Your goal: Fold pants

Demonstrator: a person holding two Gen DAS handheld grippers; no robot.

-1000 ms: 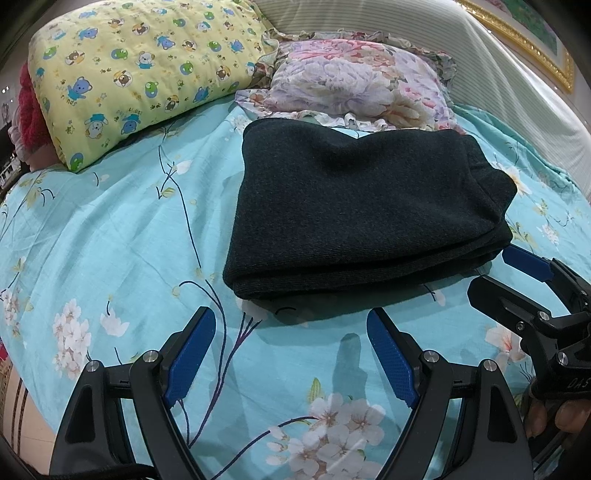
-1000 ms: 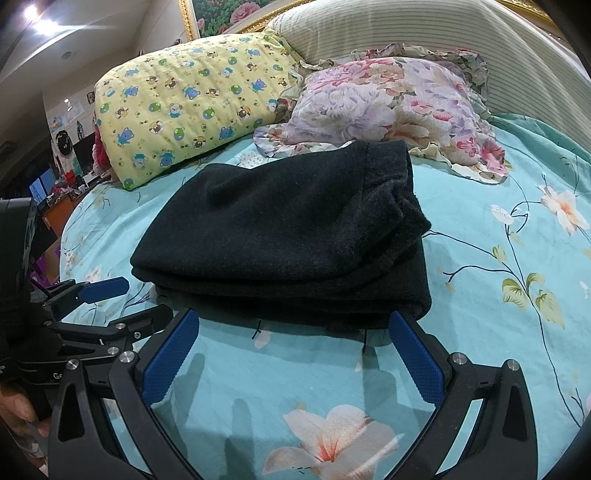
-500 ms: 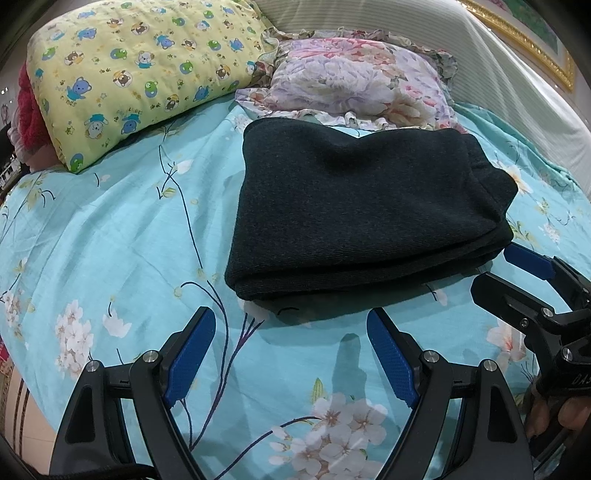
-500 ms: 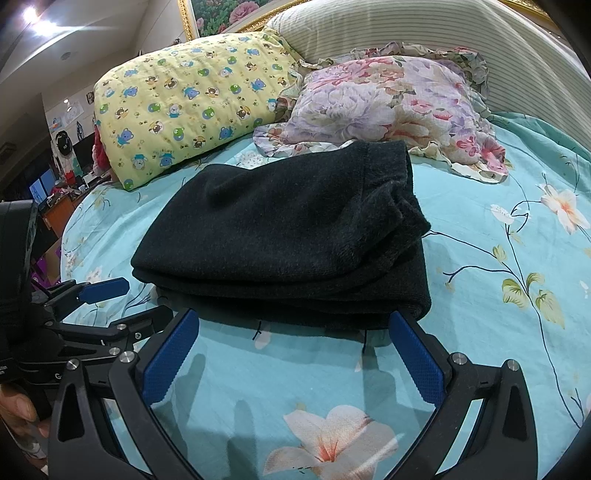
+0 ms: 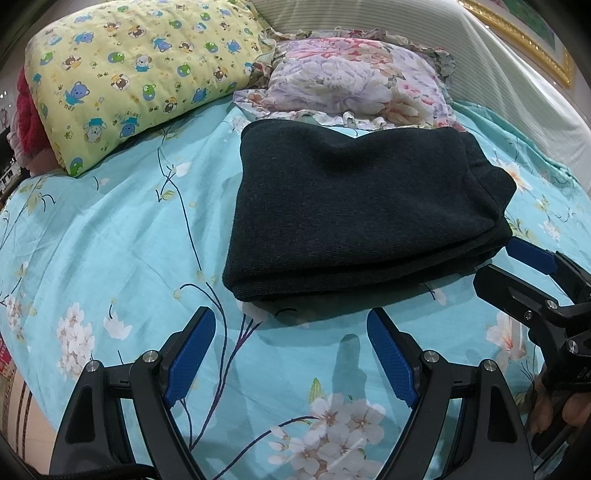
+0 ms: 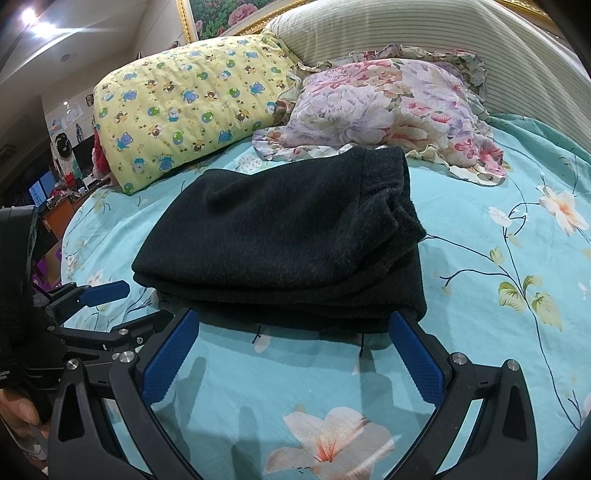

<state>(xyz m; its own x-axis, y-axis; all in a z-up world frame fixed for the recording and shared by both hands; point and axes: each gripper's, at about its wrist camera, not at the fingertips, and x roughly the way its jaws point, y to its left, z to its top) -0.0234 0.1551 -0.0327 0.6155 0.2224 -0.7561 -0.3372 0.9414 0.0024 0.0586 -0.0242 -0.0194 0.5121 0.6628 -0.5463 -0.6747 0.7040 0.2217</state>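
Observation:
The dark knit pants (image 5: 354, 206) lie folded in a thick flat stack on the turquoise flowered bedsheet (image 5: 110, 236); they also show in the right wrist view (image 6: 288, 236). My left gripper (image 5: 291, 325) is open and empty, a little short of the stack's near left corner. My right gripper (image 6: 291, 332) is open and empty, its blue pads (image 6: 417, 358) just short of the stack's near edge. The right gripper also shows at the right of the left wrist view (image 5: 517, 266), and the left gripper at the left of the right wrist view (image 6: 103, 295).
A yellow cartoon-print pillow (image 5: 125, 74) and a floral ruffled pillow (image 5: 354, 77) lie behind the pants. A striped headboard cushion (image 6: 406, 33) stands at the back. The bed's left edge (image 5: 14, 369) drops off toward room clutter.

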